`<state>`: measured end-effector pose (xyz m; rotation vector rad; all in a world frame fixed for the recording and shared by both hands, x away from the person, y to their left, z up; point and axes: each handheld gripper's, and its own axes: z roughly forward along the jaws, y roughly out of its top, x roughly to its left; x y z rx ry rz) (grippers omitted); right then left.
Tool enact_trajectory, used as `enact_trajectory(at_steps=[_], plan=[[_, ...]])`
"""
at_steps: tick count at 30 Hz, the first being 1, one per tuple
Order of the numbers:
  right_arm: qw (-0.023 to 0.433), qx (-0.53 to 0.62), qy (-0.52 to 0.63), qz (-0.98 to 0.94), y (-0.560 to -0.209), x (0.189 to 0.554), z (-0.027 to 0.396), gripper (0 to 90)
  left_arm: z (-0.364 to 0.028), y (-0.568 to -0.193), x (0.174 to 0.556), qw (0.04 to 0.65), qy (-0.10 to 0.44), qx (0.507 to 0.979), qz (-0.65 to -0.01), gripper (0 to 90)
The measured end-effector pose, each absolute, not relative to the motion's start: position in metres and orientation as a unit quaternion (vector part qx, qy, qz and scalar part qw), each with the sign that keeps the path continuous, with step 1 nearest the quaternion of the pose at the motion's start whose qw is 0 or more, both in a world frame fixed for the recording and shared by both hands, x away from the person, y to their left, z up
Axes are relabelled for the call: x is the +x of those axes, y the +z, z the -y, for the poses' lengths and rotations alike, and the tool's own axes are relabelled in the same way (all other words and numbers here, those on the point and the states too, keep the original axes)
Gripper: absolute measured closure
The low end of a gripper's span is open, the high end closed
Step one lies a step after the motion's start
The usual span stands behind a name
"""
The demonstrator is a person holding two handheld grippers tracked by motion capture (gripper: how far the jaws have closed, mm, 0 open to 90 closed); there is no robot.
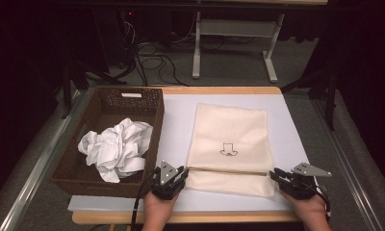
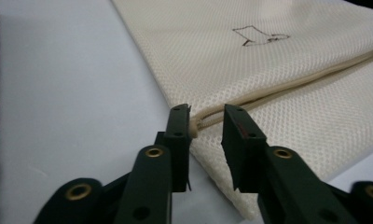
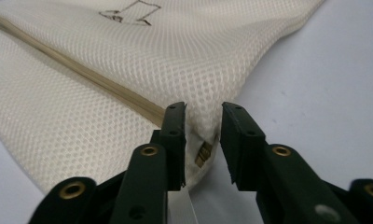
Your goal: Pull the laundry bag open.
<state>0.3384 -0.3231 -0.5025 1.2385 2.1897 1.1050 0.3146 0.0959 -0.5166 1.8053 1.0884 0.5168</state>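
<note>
A cream mesh laundry bag (image 1: 229, 142) lies flat on the white mat (image 1: 178, 120), a small dark drawing printed on it and a zipper seam running across near its front edge. My left gripper (image 1: 173, 179) stands open at the bag's front left corner, its jaws either side of the zipper's end (image 2: 198, 123). My right gripper (image 1: 282, 177) is open at the front right corner, with the bag's corner (image 3: 201, 133) and a brass zipper piece (image 3: 203, 153) between its jaws. Neither pair of jaws presses the cloth.
A dark woven basket (image 1: 109, 103) holding a crumpled white cloth (image 1: 116, 147) stands left of the bag, close to my left gripper. A table edge (image 1: 190, 217) runs just under both hands. Cables and a white frame's legs (image 1: 196, 43) lie on the floor beyond.
</note>
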Motion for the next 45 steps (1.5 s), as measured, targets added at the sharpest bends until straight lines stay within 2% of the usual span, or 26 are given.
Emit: enact_trajectory(at_steps=[1, 4, 5, 6, 10, 15, 19, 26, 27, 28, 30, 32, 37, 41, 45], plan=[[0.196, 0.442, 0.394, -0.782, -0.503, 0.338, 0.323, 69.6, -0.096, -0.517, 0.315, 0.467, 0.211, 0.736, -0.444, 67.3], [0.207, 0.438, 0.412, -0.772, -0.498, 0.337, 0.324, 59.6, -0.094, -0.513, 0.312, 0.479, 0.215, 0.734, -0.431, 60.6], [0.207, 0.438, 0.412, -0.772, -0.498, 0.337, 0.324, 59.6, -0.094, -0.513, 0.312, 0.479, 0.215, 0.734, -0.431, 59.3], [0.210, 0.440, 0.424, -0.763, -0.495, 0.337, 0.325, 53.8, -0.092, -0.512, 0.312, 0.483, 0.213, 0.735, -0.425, 57.9], [0.217, 0.448, 0.440, -0.747, -0.487, 0.340, 0.327, 46.4, -0.088, -0.513, 0.312, 0.484, 0.198, 0.744, -0.417, 53.8], [0.228, 0.449, 0.410, -0.760, -0.479, 0.364, 0.320, 48.9, -0.087, -0.510, 0.310, 0.493, 0.189, 0.747, -0.404, 52.2], [0.232, 0.466, 0.388, -0.761, -0.480, 0.397, 0.315, 53.1, -0.088, -0.511, 0.310, 0.492, 0.180, 0.751, -0.402, 50.5], [0.201, 0.495, 0.350, -0.770, -0.497, 0.448, 0.309, 52.5, -0.088, -0.511, 0.310, 0.492, 0.176, 0.753, -0.401, 48.8], [0.200, 0.496, 0.341, -0.773, -0.501, 0.451, 0.309, 56.1, -0.088, -0.511, 0.310, 0.492, 0.176, 0.753, -0.401, 48.7], [0.193, 0.500, 0.332, -0.776, -0.504, 0.452, 0.310, 63.6, -0.089, -0.512, 0.310, 0.492, 0.172, 0.752, -0.403, 48.5], [0.193, 0.497, 0.330, -0.779, -0.508, 0.451, 0.313, 83.5, -0.090, -0.513, 0.312, 0.492, 0.164, 0.753, -0.405, 48.0], [0.192, 0.502, 0.331, -0.776, -0.507, 0.447, 0.317, 88.7, -0.089, -0.515, 0.313, 0.488, 0.157, 0.756, -0.408, 47.7], [0.232, 0.506, 0.323, -0.766, -0.503, 0.433, 0.333, 88.8, -0.081, -0.517, 0.314, 0.472, 0.157, 0.772, -0.397, 47.8], [0.239, 0.517, 0.326, -0.754, -0.504, 0.420, 0.357, 87.9, -0.070, -0.520, 0.315, 0.459, 0.146, 0.789, -0.382, 49.5], [0.238, 0.519, 0.336, -0.749, -0.502, 0.405, 0.367, 75.1, -0.057, -0.524, 0.318, 0.429, 0.147, 0.803, -0.387, 53.4]])
